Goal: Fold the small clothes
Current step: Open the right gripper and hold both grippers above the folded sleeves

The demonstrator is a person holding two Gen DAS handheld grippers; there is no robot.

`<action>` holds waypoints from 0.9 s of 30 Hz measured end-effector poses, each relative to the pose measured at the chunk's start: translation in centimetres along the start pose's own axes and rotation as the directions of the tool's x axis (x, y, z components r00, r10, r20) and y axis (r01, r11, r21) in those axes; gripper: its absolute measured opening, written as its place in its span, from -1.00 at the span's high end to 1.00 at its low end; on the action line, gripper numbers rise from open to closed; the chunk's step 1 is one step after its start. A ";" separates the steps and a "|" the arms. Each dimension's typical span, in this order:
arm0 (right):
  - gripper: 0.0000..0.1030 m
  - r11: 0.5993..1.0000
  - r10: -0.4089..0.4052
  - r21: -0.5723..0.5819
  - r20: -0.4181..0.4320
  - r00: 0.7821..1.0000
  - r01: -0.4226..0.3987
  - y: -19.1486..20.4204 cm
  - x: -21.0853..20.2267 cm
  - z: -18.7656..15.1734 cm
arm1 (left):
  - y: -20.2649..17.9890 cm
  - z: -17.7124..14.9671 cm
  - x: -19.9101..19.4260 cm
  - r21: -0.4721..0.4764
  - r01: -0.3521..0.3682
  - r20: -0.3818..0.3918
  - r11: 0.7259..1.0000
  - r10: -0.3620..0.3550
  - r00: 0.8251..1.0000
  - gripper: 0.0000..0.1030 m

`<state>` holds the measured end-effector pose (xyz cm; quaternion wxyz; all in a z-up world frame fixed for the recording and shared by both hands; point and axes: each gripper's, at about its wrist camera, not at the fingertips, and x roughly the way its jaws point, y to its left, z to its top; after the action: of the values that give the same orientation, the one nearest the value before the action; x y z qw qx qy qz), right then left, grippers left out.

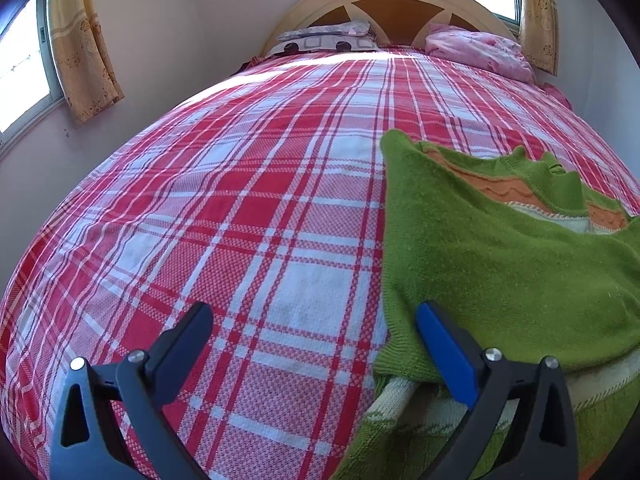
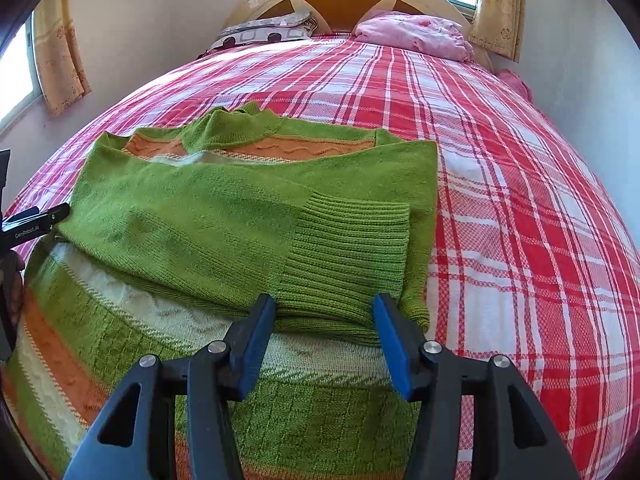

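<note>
left wrist view: left hand-held gripper [image 1: 314, 320] spread wide, holding nothing, low over the bed [image 1: 248, 216] at the left edge of the green sweater [image 1: 500, 264]; its blue-padded finger lies over the knit edge, the other over bare plaid, probably lined up to take that side for a fold. pillow [image 1: 328, 38] and pink blanket [image 1: 476, 50] sit at the headboard, well apart from the work. right wrist view: right hand-held gripper [image 2: 324, 312] open at a medium gap, pads either side of the ribbed cuff [image 2: 352, 248] of a sleeve folded across the body, not pinching it as far as i can tell. sweater lies flat mid-bed, sleeves in, so partly folded by my read. no containers in view.
</note>
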<state>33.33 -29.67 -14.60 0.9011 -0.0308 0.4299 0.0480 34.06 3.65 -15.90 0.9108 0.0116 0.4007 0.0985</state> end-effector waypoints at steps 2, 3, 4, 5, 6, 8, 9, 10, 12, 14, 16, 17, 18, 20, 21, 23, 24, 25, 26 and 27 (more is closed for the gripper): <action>-0.05 1.000 -0.012 -0.004 -0.001 1.000 0.012 0.1 0.0 0.1 | -0.1 0.1 0.2 0.003 -0.001 -0.007 1.000 0.001 1.000 -1.00; -0.05 1.000 -0.021 -0.008 -0.001 1.000 0.021 0.3 0.0 0.2 | -0.3 0.1 0.2 0.009 -0.007 -0.006 1.000 0.007 1.000 -1.00; -0.05 0.999 -0.029 -0.013 -0.001 1.000 0.029 0.4 0.0 0.3 | -0.4 0.1 0.1 0.016 -0.015 -0.003 1.000 0.015 1.000 -1.00; -0.05 0.999 -0.036 -0.018 0.000 0.999 0.036 0.6 -0.1 0.2 | -0.5 0.1 0.0 0.020 -0.020 0.001 1.000 0.020 1.000 -1.00; -0.05 0.999 -0.038 -0.020 0.001 0.999 0.038 0.6 -0.1 0.2 | -0.6 0.1 -0.1 0.025 -0.027 0.005 0.999 0.026 1.000 -1.00; -0.06 0.999 -0.037 -0.016 0.005 0.999 0.037 0.6 -0.1 0.2 | -0.7 0.1 -0.2 0.027 -0.031 0.008 0.999 0.031 0.999 -1.00; -0.06 0.999 -0.034 -0.014 0.008 0.999 0.034 0.5 -0.1 0.2 | -0.6 0.1 -0.2 0.027 -0.032 0.010 0.999 0.031 0.999 -1.00; -0.06 0.999 -0.032 -0.011 0.012 0.999 0.032 0.5 -0.1 0.2 | -0.7 0.1 -0.3 0.029 -0.033 0.014 0.999 0.033 0.999 -1.00; -0.06 0.999 -0.030 -0.011 0.017 0.999 0.030 0.4 0.0 0.2 | -0.7 0.1 -0.4 0.030 -0.032 0.019 0.999 0.031 0.999 -1.00; -0.07 1.000 -0.018 -0.008 0.012 1.000 0.018 0.3 -0.2 0.5 | -0.6 0.2 -0.4 0.032 -0.021 0.020 0.999 0.020 1.000 -1.00; -0.08 1.000 -0.008 -0.012 0.006 1.000 0.008 0.3 -0.4 0.7 | -0.4 0.4 -0.7 0.025 0.006 0.012 1.000 -0.006 1.000 -1.00; -0.09 1.000 -0.009 -0.021 0.004 1.000 0.010 0.4 -0.4 0.8 | -0.4 0.4 -0.9 0.022 0.021 0.009 1.000 -0.021 1.000 -1.00; -0.11 1.000 -0.012 -0.027 0.006 1.000 0.012 0.5 -0.5 0.8 | -0.4 0.4 -1.1 0.025 0.033 0.009 0.999 -0.033 0.999 -1.00; -0.15 1.000 -0.011 -0.029 0.009 1.000 0.011 0.6 -0.6 0.8 | -0.5 0.2 -1.5 0.036 0.038 0.017 0.999 -0.039 0.999 -1.00; -0.18 1.000 -0.012 -0.026 0.014 1.000 0.013 0.7 -0.8 0.8 | -0.5 0.1 -1.6 0.040 0.038 0.021 0.998 -0.039 0.999 -1.00; -0.27 1.000 -0.009 -0.020 0.025 1.000 0.010 0.8 -1.3 0.8 | -0.5 0.0 -2.0 0.040 0.044 0.020 0.998 -0.045 0.999 -1.00; -0.31 1.000 -0.006 -0.018 0.035 0.999 0.007 1.0 -1.8 0.8 | -0.4 -0.1 -2.3 0.036 0.051 0.022 0.998 -0.052 0.998 -1.00; -0.32 1.000 -0.002 -0.022 0.047 0.999 0.003 1.1 -2.3 0.8 | -0.3 -0.1 -2.7 0.031 0.057 0.028 0.998 -0.057 0.998 -1.00; -0.33 1.000 0.001 -0.027 0.059 0.998 0.001 1.3 -2.9 0.8 | -0.2 -0.1 -3.1 0.030 0.061 0.033 0.998 -0.062 0.998 -1.00; -0.33 1.000 0.004 -0.030 0.068 0.998 -0.002 1.4 -3.3 0.7 | -0.1 -0.1 -3.5 0.030 0.067 0.041 0.997 -0.068 0.997 -1.00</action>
<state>31.66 -28.36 -11.58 0.9145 -0.0422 0.3983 0.0567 31.71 2.87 -13.44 0.9215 0.0133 0.3831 0.0615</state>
